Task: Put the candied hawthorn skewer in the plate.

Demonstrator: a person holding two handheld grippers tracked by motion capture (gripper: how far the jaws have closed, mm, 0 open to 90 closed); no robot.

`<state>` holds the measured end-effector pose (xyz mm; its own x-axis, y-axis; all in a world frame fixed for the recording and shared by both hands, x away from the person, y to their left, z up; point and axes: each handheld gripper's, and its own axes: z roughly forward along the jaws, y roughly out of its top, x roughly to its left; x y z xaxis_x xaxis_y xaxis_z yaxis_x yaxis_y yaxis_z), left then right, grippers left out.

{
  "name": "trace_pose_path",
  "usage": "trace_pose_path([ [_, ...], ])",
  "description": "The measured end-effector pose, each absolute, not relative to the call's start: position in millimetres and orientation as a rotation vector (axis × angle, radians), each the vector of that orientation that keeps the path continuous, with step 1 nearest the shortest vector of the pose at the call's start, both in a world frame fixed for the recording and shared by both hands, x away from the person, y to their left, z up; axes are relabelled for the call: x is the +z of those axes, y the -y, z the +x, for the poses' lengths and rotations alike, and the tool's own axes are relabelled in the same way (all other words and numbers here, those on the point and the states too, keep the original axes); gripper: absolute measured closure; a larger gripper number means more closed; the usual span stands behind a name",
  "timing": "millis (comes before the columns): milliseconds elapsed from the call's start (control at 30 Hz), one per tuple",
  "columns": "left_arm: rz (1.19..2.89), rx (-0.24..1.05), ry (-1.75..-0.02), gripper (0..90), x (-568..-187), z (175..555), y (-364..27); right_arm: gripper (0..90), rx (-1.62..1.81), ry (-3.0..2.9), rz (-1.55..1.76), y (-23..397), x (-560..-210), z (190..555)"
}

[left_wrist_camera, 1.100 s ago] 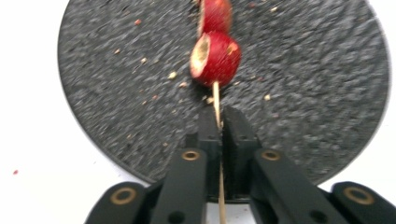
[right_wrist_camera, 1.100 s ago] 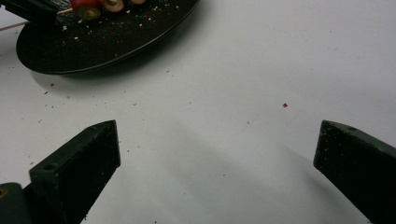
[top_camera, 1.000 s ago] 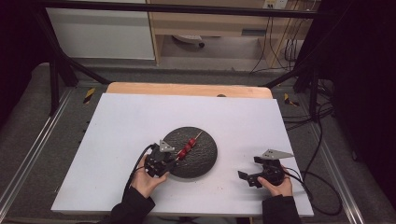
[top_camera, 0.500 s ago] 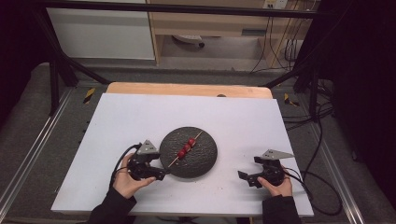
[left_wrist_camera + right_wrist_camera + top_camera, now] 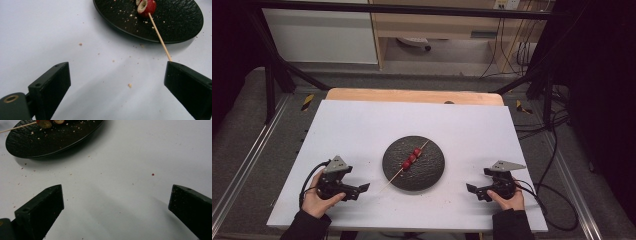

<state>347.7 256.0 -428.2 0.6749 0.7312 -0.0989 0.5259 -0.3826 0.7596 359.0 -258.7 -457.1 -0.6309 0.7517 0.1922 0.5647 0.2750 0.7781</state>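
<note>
1. A skewer (image 5: 408,165) with red fruit pieces lies across a dark round plate (image 5: 432,175) in the middle of the white table (image 5: 362,125).
2. In the high view the stick's long axis runs on a slant, from its far tip at the upper right of the plate down to its bare end at the lower left, which sticks out past the plate's rim over the table.
3. The left gripper (image 5: 357,189), held in the person's left hand (image 5: 314,200), sits near the table's front edge, to the left of the plate. Its jaws have just been opening and now stand spread wide with nothing between them.
4. In the left gripper view the bare end of the skewer (image 5: 160,40) points toward the gripper and reaches close to the tip of the jaw seen on the right; whether it touches cannot be told.
5. The right gripper (image 5: 477,190) rests to the right of the plate, jaws spread and empty, well apart from the stick.
6. The left hand looks the nearer one to the bare end, so any fresh pick-up would probably fall to it, closing across the thin stick rather than along it.
</note>
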Motion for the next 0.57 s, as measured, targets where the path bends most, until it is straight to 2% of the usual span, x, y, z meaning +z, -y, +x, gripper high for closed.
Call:
trace_pose_path([
  [567,2.070,0.358,-1.006,7.1,-446,345,-281,0.5,1.263,-2.344,1.232,258,-458,359],
])
